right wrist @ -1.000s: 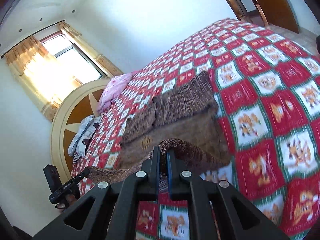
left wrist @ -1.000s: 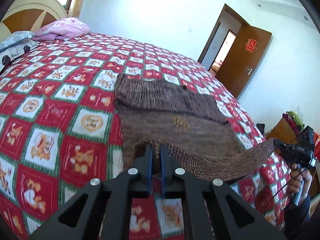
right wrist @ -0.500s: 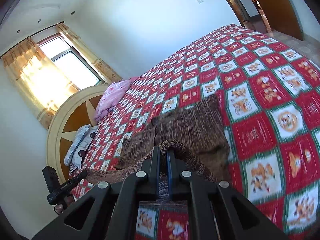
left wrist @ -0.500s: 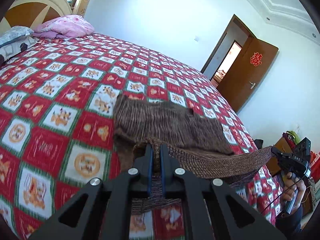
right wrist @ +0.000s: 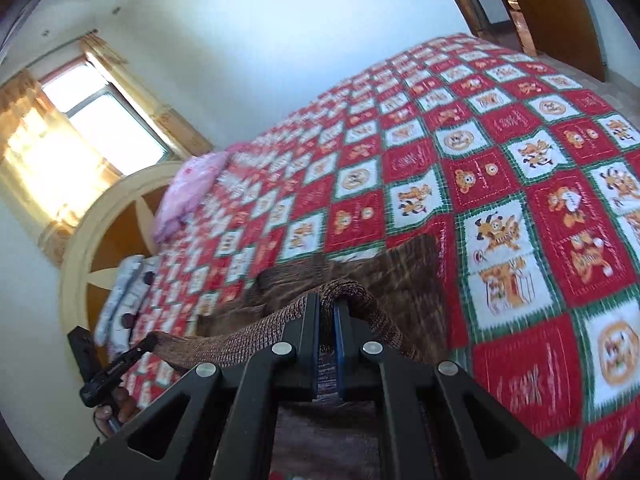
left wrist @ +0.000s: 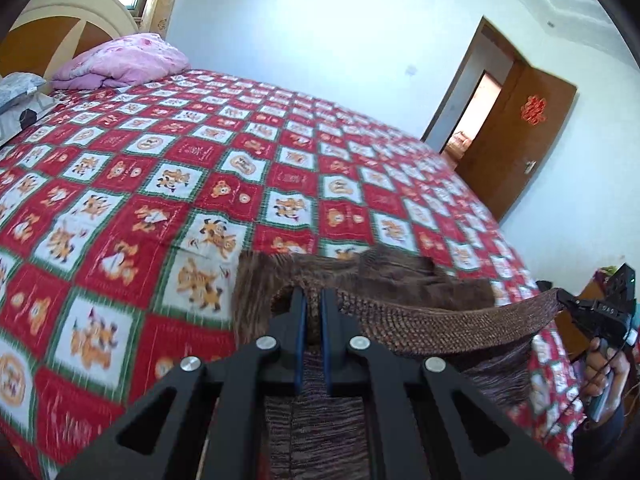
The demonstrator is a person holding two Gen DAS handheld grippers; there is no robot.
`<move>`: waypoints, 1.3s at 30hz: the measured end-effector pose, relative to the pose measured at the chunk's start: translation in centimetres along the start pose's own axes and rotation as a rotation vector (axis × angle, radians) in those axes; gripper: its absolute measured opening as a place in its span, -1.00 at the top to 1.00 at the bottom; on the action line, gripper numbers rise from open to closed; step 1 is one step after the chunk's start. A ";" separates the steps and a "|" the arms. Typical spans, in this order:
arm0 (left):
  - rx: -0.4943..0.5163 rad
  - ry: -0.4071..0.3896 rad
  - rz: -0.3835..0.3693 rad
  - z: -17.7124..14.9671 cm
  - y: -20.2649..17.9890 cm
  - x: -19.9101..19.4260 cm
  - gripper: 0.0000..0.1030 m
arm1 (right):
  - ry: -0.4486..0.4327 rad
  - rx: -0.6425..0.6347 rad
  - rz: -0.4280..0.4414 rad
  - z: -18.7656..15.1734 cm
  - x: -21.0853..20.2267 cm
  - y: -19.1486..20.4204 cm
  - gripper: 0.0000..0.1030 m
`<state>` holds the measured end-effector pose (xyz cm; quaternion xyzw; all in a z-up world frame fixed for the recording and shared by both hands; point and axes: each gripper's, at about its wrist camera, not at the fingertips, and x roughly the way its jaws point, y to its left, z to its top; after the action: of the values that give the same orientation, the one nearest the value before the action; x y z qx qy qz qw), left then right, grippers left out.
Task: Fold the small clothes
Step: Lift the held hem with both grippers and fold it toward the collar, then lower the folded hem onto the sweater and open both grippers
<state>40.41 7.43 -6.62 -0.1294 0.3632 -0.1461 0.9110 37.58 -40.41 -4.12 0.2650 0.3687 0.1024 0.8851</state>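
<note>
A brown knitted garment (left wrist: 400, 284) lies on the red patterned bedspread (left wrist: 160, 184). My left gripper (left wrist: 312, 296) is shut on one corner of its ribbed hem. My right gripper (right wrist: 327, 304) is shut on the other corner. The hem (left wrist: 440, 320) is stretched taut between them, lifted above the rest of the garment (right wrist: 404, 276). The right gripper also shows at the right of the left wrist view (left wrist: 568, 304). The left gripper shows at the lower left of the right wrist view (right wrist: 148, 340).
A pink pillow (left wrist: 120, 60) and a grey pillow (left wrist: 20, 96) lie at the wooden headboard (right wrist: 104, 240). A brown door (left wrist: 520, 136) stands open past the bed's far side. A window (right wrist: 80, 136) is beside the headboard.
Both grippers have carried the hem forward over the garment toward its far edge. Much less of the garment shows beyond the hem now.
</note>
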 end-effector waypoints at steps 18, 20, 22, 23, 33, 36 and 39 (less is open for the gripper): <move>0.111 0.055 0.245 -0.7 3.2 4.9 0.05 | -0.015 -0.257 -0.210 -0.7 7.9 0.9 0.19; 0.193 0.062 0.251 -1.6 2.0 5.4 0.00 | 0.045 -0.315 -0.192 -1.1 8.8 2.0 0.19; 0.282 0.067 0.258 -2.4 0.3 5.8 0.00 | 0.088 -0.367 -0.188 -1.6 10.1 3.1 0.19; 0.311 0.060 0.263 -2.5 -0.4 6.0 0.00 | 0.119 -0.391 -0.182 -1.8 10.9 3.7 0.19; 0.278 0.115 0.321 -1.2 0.3 11.9 0.90 | 0.213 -0.604 -0.265 -4.6 16.5 7.7 0.95; 0.251 0.075 0.301 -1.0 0.5 10.6 0.97 | 0.152 -0.608 -0.264 -3.5 15.7 8.7 0.95; 0.198 0.030 0.301 0.2 1.1 9.4 0.97 | 0.082 -0.550 -0.290 -1.9 15.2 8.6 0.96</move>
<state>47.26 5.09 -12.76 0.0189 0.3760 -0.0450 0.9253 47.12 -26.73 -9.72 -0.0442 0.3964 0.0815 0.9134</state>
